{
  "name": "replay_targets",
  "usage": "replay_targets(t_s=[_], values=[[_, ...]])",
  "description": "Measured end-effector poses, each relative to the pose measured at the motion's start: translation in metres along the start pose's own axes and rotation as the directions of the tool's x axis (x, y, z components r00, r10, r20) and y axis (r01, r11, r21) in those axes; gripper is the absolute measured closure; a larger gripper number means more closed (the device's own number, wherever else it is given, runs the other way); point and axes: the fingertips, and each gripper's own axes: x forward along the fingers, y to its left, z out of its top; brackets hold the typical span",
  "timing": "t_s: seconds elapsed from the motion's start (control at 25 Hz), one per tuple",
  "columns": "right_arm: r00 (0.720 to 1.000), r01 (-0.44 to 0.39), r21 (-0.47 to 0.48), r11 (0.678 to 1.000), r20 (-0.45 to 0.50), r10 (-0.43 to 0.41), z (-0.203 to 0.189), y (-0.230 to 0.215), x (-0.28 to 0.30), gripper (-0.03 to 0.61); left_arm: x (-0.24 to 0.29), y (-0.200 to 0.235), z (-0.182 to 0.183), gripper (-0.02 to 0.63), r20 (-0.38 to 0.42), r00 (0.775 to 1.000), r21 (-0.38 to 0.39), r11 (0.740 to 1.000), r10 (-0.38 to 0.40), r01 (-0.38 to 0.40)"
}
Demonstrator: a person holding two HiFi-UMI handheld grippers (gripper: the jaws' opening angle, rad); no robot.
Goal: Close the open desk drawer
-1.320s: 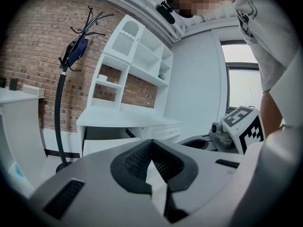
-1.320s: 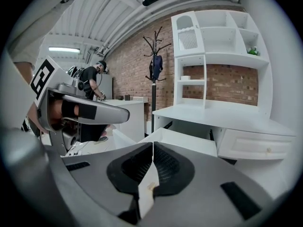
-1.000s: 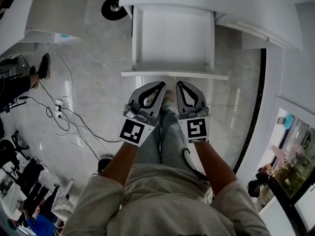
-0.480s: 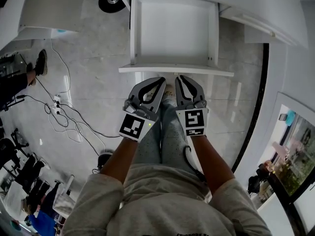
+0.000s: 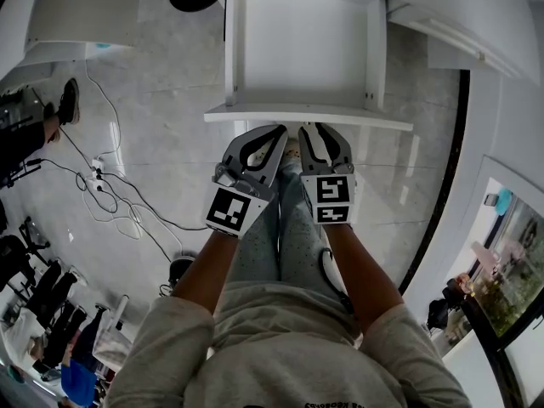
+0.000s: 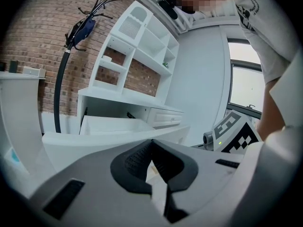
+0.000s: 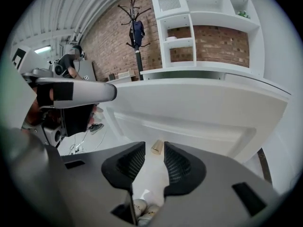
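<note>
There is one open drawer (image 5: pixel 340 119), white, pulled out from under the table (image 5: pixel 459 15) and reaching toward the person. Two claws are side by side just before its front panel; I cannot tell if they touch it. The left claw (image 5: pixel 276 133) has its tips pressed together with nothing between them. The right claw (image 5: pixel 306 129) has its jaws a little apart, also with nothing between them. On the floor at the left lie several cables (image 5: pixel 106 195). One coat stand (image 7: pixel 137 37) and one shelf unit (image 7: pixel 208 27) stand by the brick wall.
</note>
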Motion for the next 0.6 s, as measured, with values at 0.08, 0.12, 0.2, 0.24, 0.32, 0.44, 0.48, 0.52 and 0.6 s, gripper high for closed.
replay_targets(t_s=[0.08, 0.12, 0.2, 0.24, 0.32, 0.44, 0.48, 0.52, 0.6], values=[[1.0, 0.015, 0.017, 1.0, -0.016, -0.015, -0.002, -0.002, 0.005, 0.459, 0.001, 0.002, -0.003, 0.595, -0.006, 1.0, -0.001, 1.0, 0.0, 0.0], [0.999, 0.024, 0.023, 0.999, -0.026, -0.024, -0.004, -0.004, 0.009, 0.457, 0.001, 0.002, -0.004, 0.595, -0.008, 1.0, -0.001, 1.0, 0.0, 0.0], [0.998, 0.043, 0.034, 0.998, -0.048, -0.041, -0.007, -0.007, 0.014, 0.457, 0.002, 0.004, -0.005, 0.595, -0.013, 1.0, -0.001, 1.0, -0.001, 0.001], [0.997, 0.049, 0.042, 0.998, -0.058, -0.046, -0.008, -0.008, 0.017, 0.457, 0.003, 0.004, -0.006, 0.595, -0.015, 1.0, -0.001, 1.0, -0.002, 0.002], [0.996, 0.053, 0.053, 0.997, -0.076, -0.049, -0.012, -0.007, 0.02, 0.457, 0.004, 0.005, -0.007, 0.595, -0.021, 1.0, -0.003, 1.0, -0.001, 0.001], [0.992, 0.065, 0.057, 0.996, -0.109, -0.058, -0.018, -0.008, 0.024, 0.457, 0.005, 0.008, -0.01, 0.595, -0.029, 1.0, -0.004, 1.0, 0.001, -0.001], [0.991, 0.073, 0.064, 0.995, -0.113, -0.065, -0.018, -0.009, 0.025, 0.457, 0.006, 0.009, -0.01, 0.595, -0.032, 0.999, -0.001, 1.0, 0.0, 0.0], [0.991, 0.08, 0.07, 0.994, -0.114, -0.072, -0.018, -0.01, 0.025, 0.457, 0.006, 0.009, -0.012, 0.595, -0.042, 0.999, 0.001, 1.0, -0.004, 0.004], [0.991, 0.086, 0.075, 0.993, -0.111, -0.077, -0.016, -0.011, 0.026, 0.457, 0.006, 0.009, -0.018, 0.595, -0.088, 0.996, 0.003, 1.0, -0.014, 0.014]])
